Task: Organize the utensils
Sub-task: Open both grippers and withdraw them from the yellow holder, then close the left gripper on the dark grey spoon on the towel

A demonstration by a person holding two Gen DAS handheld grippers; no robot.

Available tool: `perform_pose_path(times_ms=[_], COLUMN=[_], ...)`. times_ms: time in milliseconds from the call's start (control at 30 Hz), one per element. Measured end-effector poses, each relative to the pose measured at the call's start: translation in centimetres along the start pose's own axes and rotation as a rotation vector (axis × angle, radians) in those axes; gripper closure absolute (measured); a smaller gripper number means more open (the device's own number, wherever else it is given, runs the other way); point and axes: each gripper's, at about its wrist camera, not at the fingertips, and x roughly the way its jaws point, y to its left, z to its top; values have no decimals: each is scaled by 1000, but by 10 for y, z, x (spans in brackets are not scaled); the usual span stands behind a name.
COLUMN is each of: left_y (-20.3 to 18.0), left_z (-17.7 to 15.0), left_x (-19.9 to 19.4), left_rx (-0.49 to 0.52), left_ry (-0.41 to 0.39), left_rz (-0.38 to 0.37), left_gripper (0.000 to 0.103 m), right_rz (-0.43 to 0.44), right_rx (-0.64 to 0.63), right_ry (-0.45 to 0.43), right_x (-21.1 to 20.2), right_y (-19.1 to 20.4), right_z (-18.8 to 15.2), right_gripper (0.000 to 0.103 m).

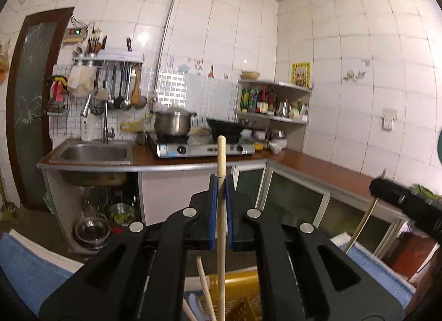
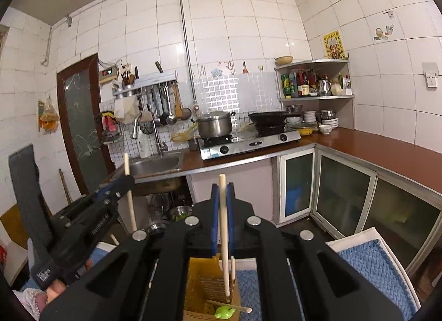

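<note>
My left gripper (image 1: 221, 183) is shut on a pale wooden chopstick (image 1: 221, 155) that stands upright between its blue pads; it also shows in the right wrist view (image 2: 125, 183). My right gripper (image 2: 222, 191) is shut on another wooden chopstick (image 2: 223, 224), whose lower end reaches down into a yellow slotted utensil holder (image 2: 210, 282). The holder (image 1: 243, 282) shows below the left gripper too, with more chopsticks (image 1: 205, 290) leaning beside it. A chopstick with a green end (image 2: 226, 311) lies across the holder's front. The right gripper appears at the right edge of the left wrist view (image 1: 408, 205).
The holder stands on a blue knitted mat (image 2: 375, 271) over a white surface. Ahead is a kitchen counter (image 2: 386, 150) with a sink (image 2: 154, 163), a gas stove (image 2: 248, 141) with a pot and wok, and a corner shelf (image 2: 315, 94). Bowls sit on the floor under the sink (image 1: 92, 231).
</note>
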Motion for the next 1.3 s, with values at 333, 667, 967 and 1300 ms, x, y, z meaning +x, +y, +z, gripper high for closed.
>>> perform_pose_path(times_ms=[333,667,967,1300], left_y=[14,27,27,16], left_z=[-45,-43,-47,-120], left_x=[5,-17,-95,-170], left_rx=[15,3,-24,-69], left_ry=[89,238,293,488], left_rz=[12,40,63,93], left_gripper=[98,78,19,8], right_rz=[-4,-7,-43,-81], right_rx=[-22,8,2,-20], right_ry=[134,214,237,359], right_x=[28,26,-24,-72], right_y=[-2,-11,-21,-42], right_z=[-46,-63,-71,-147], right_gripper=[98,94,52,41])
